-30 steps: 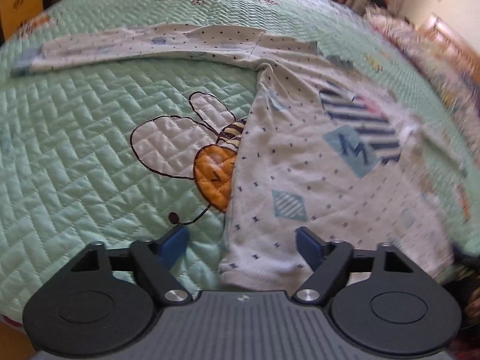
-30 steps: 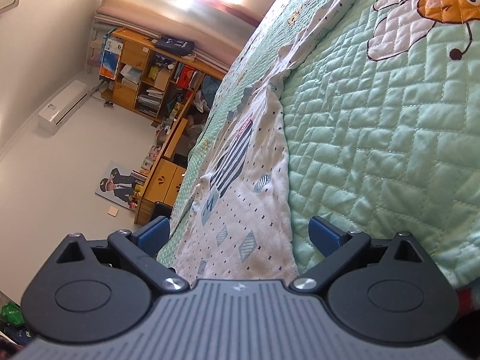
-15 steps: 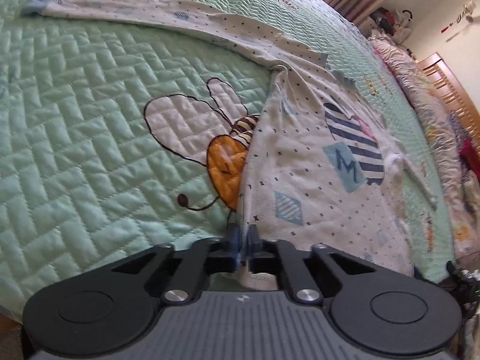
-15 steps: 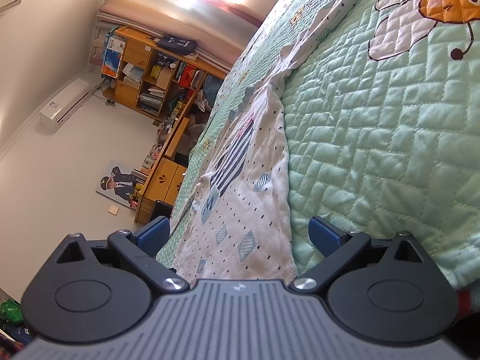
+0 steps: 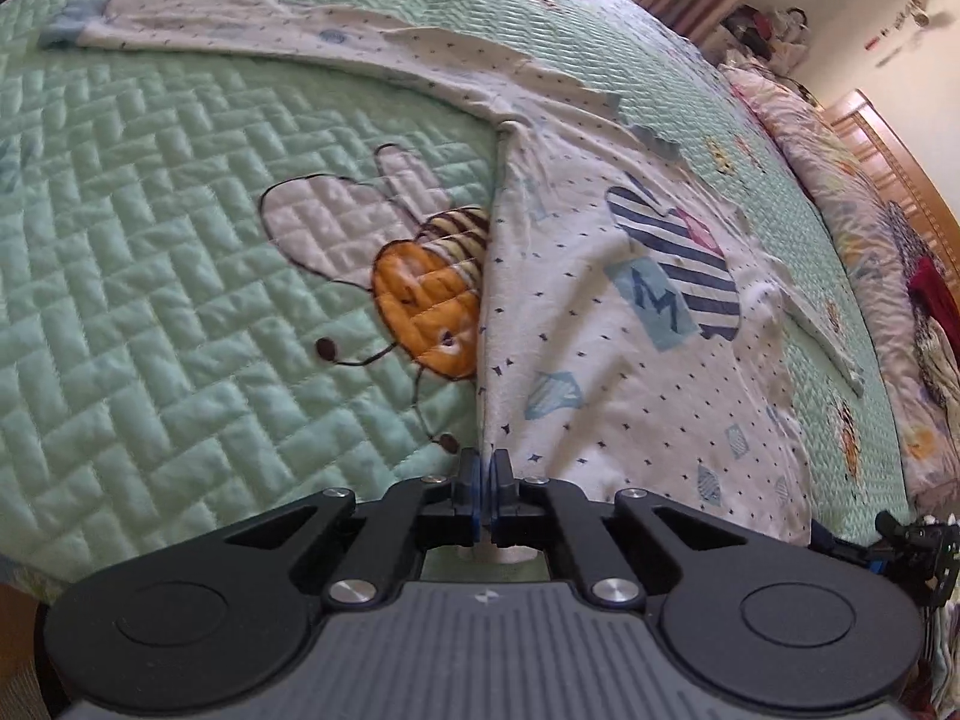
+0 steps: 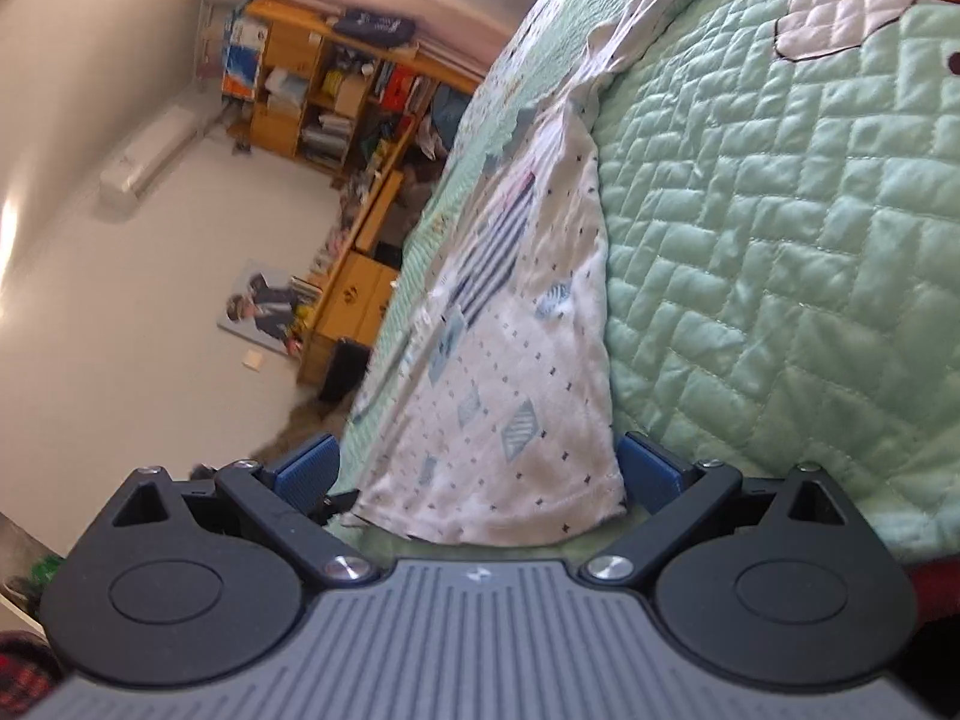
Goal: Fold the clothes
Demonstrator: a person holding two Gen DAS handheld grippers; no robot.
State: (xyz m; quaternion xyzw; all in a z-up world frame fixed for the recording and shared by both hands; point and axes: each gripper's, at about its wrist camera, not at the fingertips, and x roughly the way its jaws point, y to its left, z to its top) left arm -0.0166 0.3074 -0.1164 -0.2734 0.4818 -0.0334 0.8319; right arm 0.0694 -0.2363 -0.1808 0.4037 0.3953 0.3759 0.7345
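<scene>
A white long-sleeved shirt with small dark marks, striped patches and a letter M lies spread on the green quilted bedspread. One sleeve stretches to the far left. My left gripper is shut on the shirt's hem at its left corner, and the cloth rises in a taut fold from the pads. In the right wrist view the same shirt runs away from me, and my right gripper stands open with the hem's other corner between its blue pads, not pinched.
A bee picture is stitched into the bedspread left of the shirt. Patterned bedding is piled along the right edge. Beyond the bed stand wooden shelves full of things and a low wooden cabinet.
My left gripper went from wide open to shut on the shirt's hem corner and has pulled that edge up into a fold. The right gripper stayed open, closer to the hem.
</scene>
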